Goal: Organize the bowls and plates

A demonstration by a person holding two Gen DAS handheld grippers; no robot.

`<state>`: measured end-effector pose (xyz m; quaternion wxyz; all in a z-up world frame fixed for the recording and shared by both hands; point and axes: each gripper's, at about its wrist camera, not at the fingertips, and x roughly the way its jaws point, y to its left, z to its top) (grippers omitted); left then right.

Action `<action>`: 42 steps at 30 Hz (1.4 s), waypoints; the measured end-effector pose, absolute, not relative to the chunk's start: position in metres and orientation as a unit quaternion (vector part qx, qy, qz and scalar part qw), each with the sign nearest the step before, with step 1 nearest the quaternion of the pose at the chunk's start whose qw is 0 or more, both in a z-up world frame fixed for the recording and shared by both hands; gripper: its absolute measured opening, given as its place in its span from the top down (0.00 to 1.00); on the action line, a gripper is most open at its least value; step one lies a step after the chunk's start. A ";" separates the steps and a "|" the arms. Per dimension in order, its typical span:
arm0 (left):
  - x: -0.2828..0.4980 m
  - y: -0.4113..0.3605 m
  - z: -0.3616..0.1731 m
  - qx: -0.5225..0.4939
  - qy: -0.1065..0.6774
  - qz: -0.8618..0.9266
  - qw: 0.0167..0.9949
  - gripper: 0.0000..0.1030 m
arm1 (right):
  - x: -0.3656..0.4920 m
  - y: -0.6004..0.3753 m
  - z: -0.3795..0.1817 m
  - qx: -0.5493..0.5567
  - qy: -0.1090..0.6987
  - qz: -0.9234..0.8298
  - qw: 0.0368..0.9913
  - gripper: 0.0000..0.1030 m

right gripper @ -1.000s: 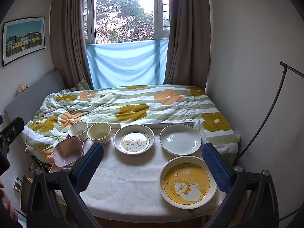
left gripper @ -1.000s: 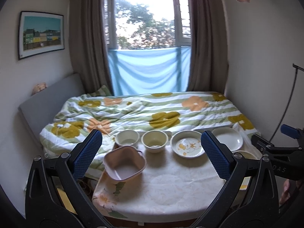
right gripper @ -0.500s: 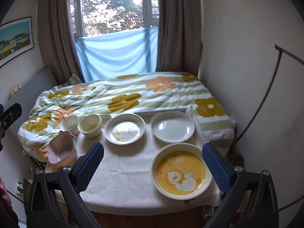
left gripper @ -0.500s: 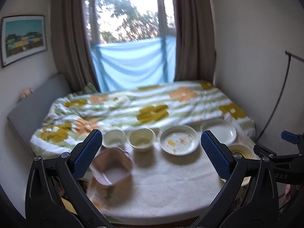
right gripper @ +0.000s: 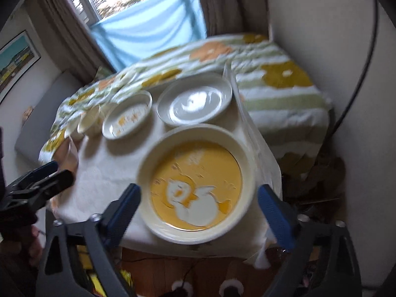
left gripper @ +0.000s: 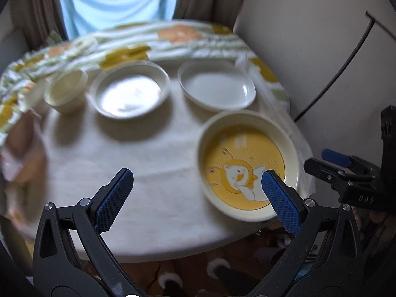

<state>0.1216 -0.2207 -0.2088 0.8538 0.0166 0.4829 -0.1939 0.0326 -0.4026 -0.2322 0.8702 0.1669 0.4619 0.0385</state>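
Observation:
A yellow duck plate (left gripper: 247,168) (right gripper: 198,188) lies at the table's near right. Behind it stand a plain white plate (left gripper: 217,89) (right gripper: 195,101), a cream plate with orange marks (left gripper: 130,92) (right gripper: 127,117) and a cream bowl (left gripper: 66,91) (right gripper: 90,121). A pink bowl (left gripper: 19,148) sits blurred at the left edge. My left gripper (left gripper: 195,190) is open and empty above the table's front, its right finger over the duck plate's near rim. My right gripper (right gripper: 199,205) is open and empty, its fingers on either side of the duck plate's near part.
The dishes stand on a small table with a white cloth (left gripper: 148,148) against a bed with a flowered quilt (right gripper: 272,79). A wall and a black cable (left gripper: 346,57) are at the right. Slippers (right gripper: 183,288) lie on the floor below the table's front edge.
Both grippers have tilted down and moved forward toward the table. The left one has swung right toward the duck plate. The right one now straddles the duck plate. The dishes have not moved.

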 end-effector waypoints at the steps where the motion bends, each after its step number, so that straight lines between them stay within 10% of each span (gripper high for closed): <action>1: 0.128 -0.227 -0.219 0.016 0.491 -0.193 0.849 0.03 | 0.037 -0.410 -0.241 0.166 0.468 0.048 0.867 0.21; 15: 0.162 -0.245 -0.307 -0.017 0.564 -0.163 0.809 0.80 | 0.085 -0.448 -0.307 0.156 0.500 0.124 0.843 0.71; 20: 0.166 -0.244 -0.310 -0.035 0.565 -0.166 0.808 0.83 | 0.088 -0.449 -0.309 0.147 0.494 0.118 0.849 0.84; 42: 0.158 -0.225 -0.274 -0.029 0.529 -0.145 0.835 0.83 | 0.093 -0.438 -0.293 0.128 0.483 0.164 0.850 0.84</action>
